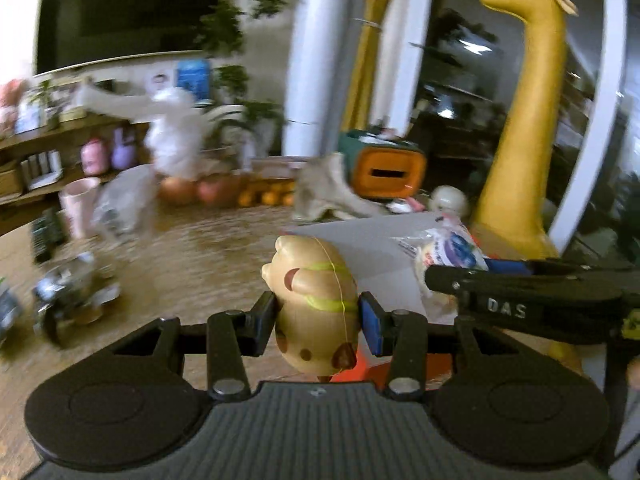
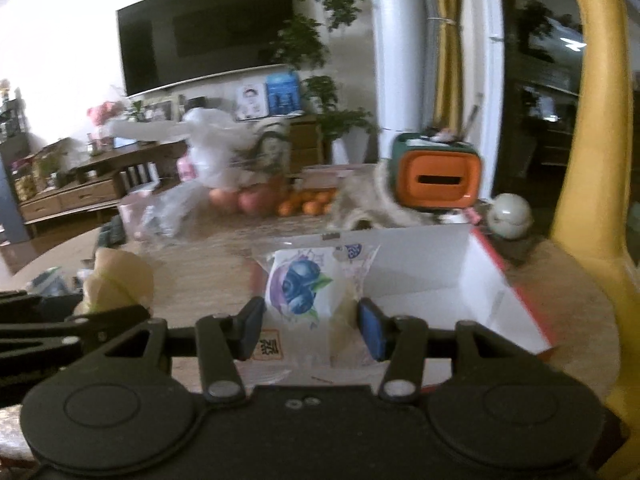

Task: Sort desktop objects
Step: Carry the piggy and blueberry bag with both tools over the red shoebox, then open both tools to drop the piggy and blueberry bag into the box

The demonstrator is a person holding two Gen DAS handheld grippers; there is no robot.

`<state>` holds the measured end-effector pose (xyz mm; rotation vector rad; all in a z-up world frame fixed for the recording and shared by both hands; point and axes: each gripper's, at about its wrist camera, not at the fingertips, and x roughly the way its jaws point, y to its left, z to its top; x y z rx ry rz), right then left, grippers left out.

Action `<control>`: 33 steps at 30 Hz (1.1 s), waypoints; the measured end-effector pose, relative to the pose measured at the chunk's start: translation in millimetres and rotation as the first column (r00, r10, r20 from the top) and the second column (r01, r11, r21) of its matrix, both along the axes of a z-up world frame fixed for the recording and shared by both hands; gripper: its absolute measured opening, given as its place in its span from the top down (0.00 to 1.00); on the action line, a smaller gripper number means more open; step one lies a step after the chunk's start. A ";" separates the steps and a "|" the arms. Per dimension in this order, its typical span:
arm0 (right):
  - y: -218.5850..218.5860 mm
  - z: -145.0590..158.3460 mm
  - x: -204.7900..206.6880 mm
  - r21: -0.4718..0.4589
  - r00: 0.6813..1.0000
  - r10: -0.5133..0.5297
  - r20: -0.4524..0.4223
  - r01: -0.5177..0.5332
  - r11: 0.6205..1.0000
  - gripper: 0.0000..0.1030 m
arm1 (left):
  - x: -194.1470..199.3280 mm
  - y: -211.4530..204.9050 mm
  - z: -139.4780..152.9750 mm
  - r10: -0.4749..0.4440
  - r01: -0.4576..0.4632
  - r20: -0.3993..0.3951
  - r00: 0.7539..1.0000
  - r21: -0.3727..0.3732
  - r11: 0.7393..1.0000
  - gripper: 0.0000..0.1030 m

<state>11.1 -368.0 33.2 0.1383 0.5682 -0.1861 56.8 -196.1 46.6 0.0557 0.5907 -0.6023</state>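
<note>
Left gripper clamped on toy figure, held above table. Right gripper closed on blueberry snack packet, lifted near open white box at 2 o'clock. Box interior looked bare where visible, so judged early stage: both items picked, neither placed. Left on table: clear bags at 10 o'clock, remote, dark clutter at 9 o'clock. Fruit, orange-faced organizer, giraffe probably not for sorting.
</note>
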 end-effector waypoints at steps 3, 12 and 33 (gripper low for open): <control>-24.1 -4.2 3.0 0.006 1.000 -0.026 -0.016 0.026 1.000 0.52 | 11.8 -28.7 -2.4 -0.061 0.062 -0.020 0.998 0.011 0.998 0.58; -80.8 -41.3 34.9 0.030 0.986 -0.065 -0.151 0.070 0.997 0.52 | 51.1 -105.0 -31.1 -0.187 0.196 -0.097 0.978 0.091 0.976 0.57; -106.5 -85.8 66.4 0.052 0.941 -0.054 -0.335 0.075 0.996 0.37 | 99.4 -153.6 -87.9 -0.193 0.276 -0.276 0.942 0.303 0.912 0.50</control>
